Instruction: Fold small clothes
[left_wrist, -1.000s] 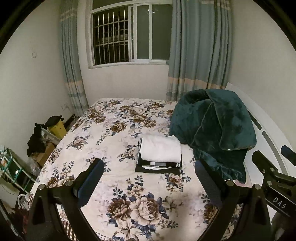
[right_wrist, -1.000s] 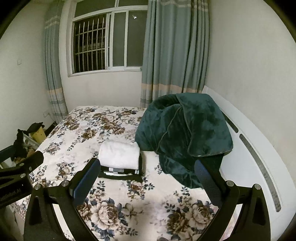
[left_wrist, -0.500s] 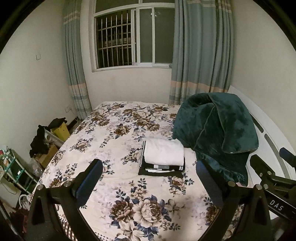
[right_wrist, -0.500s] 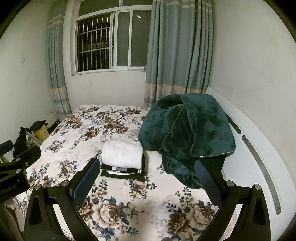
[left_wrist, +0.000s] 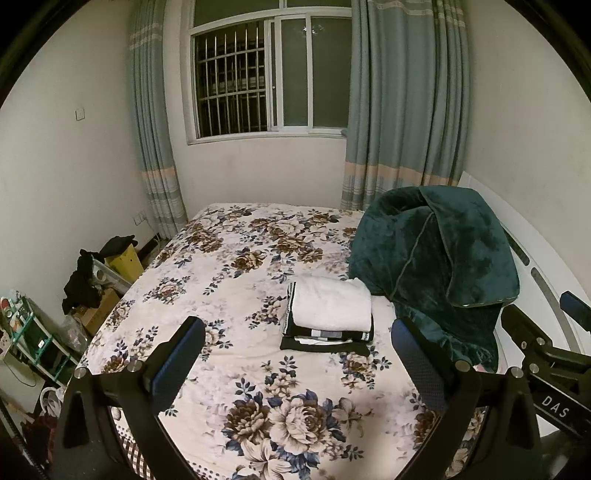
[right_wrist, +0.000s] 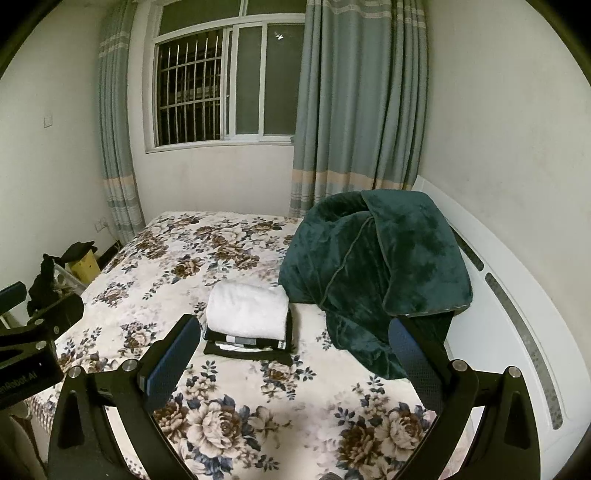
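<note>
While stack of folded clothes (left_wrist: 327, 320) sat on floral bedspread (left_wrist: 236, 273), white piece on top, dark ones beneath, I held both tools back from it. Stack lay ahead of my left gripper (left_wrist: 295, 354), between its fingers in view, well apart from tips. Left jaws stood wide apart, gripping nothing. My right gripper (right_wrist: 291, 350) likewise spread, nothing held, stack ahead toward its left finger. Dark green blanket (right_wrist: 376, 266) heaped just right of stack. Window (left_wrist: 255, 81), curtains (left_wrist: 402, 99) beyond bed.

left gripper (left_wrist: 297, 354) and right gripper (right_wrist: 293, 352) held level, jaws spread wide, empty.
</note>
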